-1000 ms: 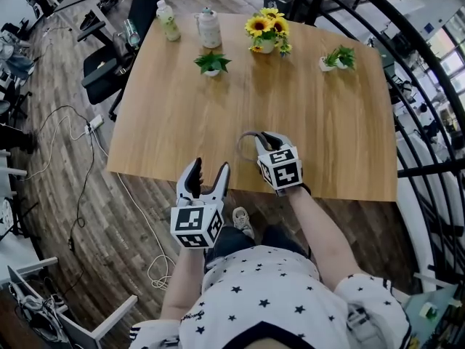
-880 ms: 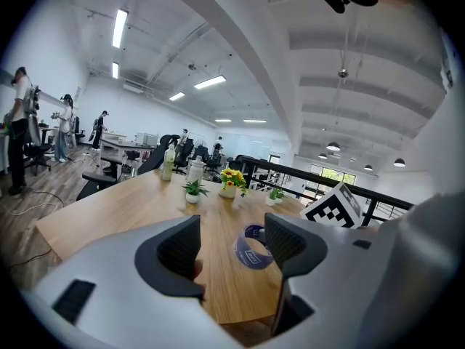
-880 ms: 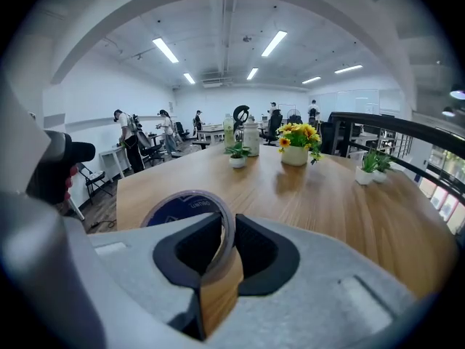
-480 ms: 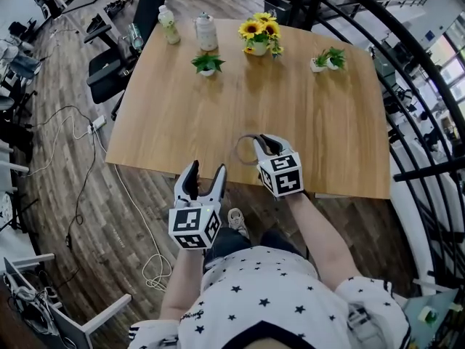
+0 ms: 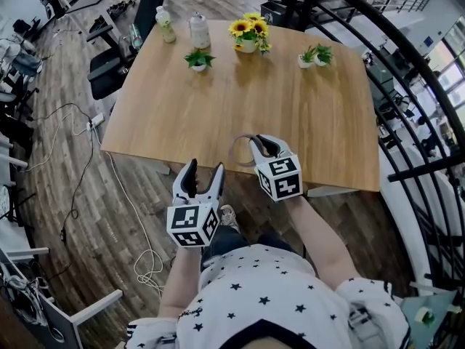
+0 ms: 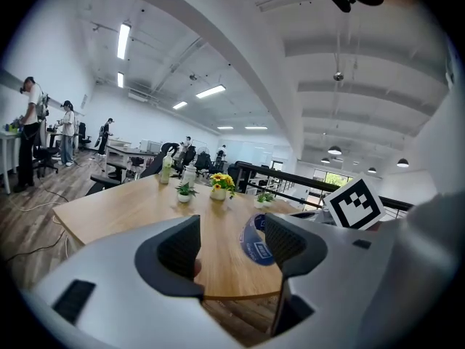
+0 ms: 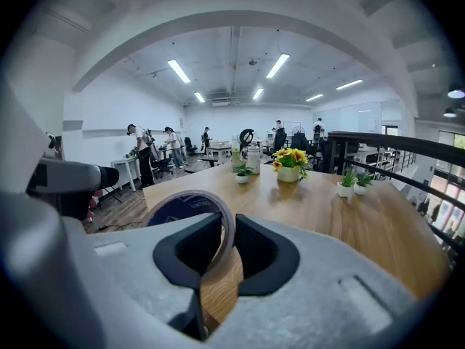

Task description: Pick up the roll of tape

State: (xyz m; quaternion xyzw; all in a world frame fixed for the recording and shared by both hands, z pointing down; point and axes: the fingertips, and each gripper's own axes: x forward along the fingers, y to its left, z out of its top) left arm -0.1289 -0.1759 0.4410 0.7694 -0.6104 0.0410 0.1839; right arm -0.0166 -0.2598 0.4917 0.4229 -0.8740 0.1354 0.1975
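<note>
Wood-topped, the table [image 5: 218, 100] spans the head view. Before its near edge, over the floor, the left gripper [image 5: 205, 171] hangs with jaws spread and nothing between them. The right gripper [image 5: 258, 142] sits over that edge, its jaws pinched on the wall of the roll of tape [image 7: 181, 207], which stands on edge, blue inside. A pot of sunflowers [image 5: 245, 29] stands at the far side.
</note>
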